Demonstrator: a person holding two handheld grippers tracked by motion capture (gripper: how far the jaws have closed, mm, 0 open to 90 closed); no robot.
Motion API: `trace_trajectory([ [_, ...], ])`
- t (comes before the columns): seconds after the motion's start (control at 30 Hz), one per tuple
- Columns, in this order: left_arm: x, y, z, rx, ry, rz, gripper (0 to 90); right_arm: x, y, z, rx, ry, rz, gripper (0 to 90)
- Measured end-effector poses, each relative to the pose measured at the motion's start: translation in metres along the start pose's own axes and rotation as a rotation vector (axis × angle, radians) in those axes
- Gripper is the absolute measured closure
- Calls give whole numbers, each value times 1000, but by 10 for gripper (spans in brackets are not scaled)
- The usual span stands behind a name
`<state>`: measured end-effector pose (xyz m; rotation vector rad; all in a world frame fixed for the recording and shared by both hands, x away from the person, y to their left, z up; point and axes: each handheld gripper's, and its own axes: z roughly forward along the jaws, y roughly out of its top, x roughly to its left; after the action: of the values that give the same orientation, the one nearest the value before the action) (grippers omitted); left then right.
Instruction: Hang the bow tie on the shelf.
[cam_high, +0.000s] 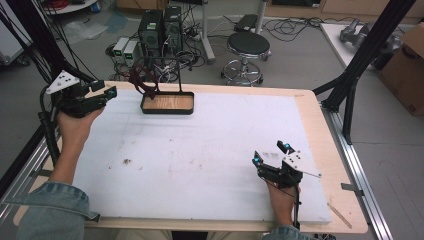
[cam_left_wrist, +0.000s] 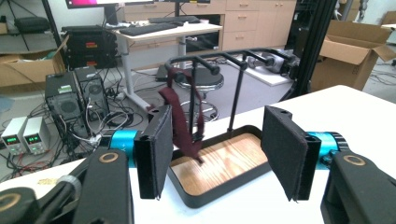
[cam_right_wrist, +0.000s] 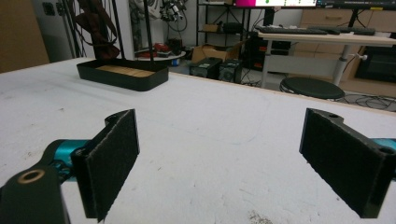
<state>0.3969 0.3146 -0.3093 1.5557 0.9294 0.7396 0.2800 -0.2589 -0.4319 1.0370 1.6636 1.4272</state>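
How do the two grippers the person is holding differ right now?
The left gripper is held up at the table's far left corner, close to the rack with the dark red strap; the right gripper sits low near the front right, far from the rack. The left points toward the rack's tray; the right points across bare white table. Both have their jaws wide open, holding nothing.
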Motion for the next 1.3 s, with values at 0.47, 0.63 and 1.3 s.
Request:
trace_trajectory([
  [0.47, -30, -15, -45, -45, -19, 42, 389, 0, 0, 0, -2, 0, 2, 110],
  [0.63, -37, -27, -57, -62, -27, 22, 368, 0, 0, 0, -1, -2, 5, 110],
  [1.3, -64, -78, -70, -9, -20, 23, 315, 0, 0, 0, 1, -7, 8, 110],
])
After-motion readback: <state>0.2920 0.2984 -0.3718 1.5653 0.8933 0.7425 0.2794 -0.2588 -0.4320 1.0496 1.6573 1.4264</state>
